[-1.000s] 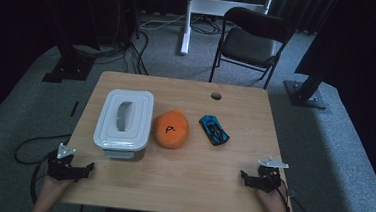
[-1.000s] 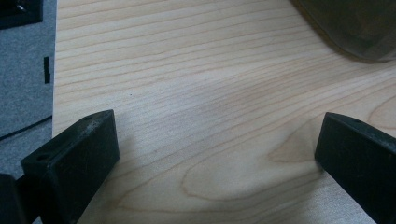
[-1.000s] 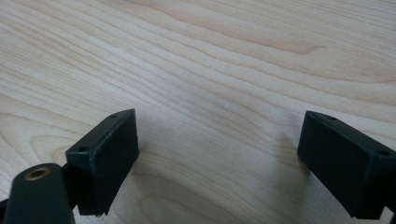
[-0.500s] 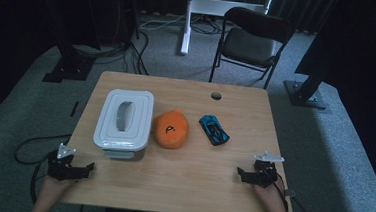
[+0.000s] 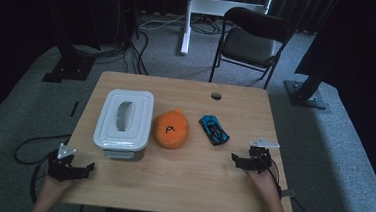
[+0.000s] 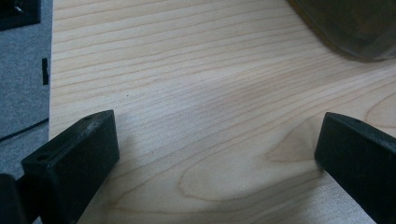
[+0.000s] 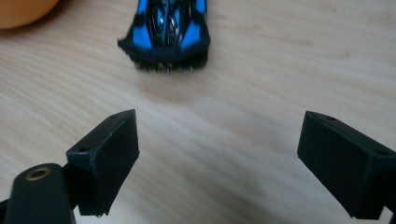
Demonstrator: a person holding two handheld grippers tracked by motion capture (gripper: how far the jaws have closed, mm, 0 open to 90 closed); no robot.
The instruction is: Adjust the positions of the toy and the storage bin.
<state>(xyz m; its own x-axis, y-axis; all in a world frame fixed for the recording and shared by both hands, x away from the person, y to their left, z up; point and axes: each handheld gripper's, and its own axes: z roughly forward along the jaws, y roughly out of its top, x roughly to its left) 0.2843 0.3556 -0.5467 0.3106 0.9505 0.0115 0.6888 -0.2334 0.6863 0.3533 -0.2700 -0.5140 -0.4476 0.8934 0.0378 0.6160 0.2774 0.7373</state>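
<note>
On the left half of the wooden table point(image 5: 180, 185): one white lidded storage container point(image 5: 123, 121), lid shut with a recessed handle on top; contents cannot be told.

Beside it, at centre: one orange round plush toy point(image 5: 171, 129) with a dark mark on its face, just right of the container and apart from it.

Right of centre: one blue and black toy car point(image 5: 214, 130), standing on the bare wood, nose toward the near right. From the right gripper view the toy car point(image 7: 164, 32) lies straight ahead of the jaws, near but not touching.

Far edge: one round cable hole point(image 5: 216, 96) in the tabletop.

Open room: the whole near strip of the table, from the container's front to the near edge, is bare wood; the right margin past the car is likewise free.

Left gripper point(image 5: 84, 169): at the near left corner, jaws wide apart, holding nothing, over bare wood just inside the left edge.

Right gripper point(image 5: 237, 160): near the right edge, short of the car, jaws wide apart, holding nothing.
</note>
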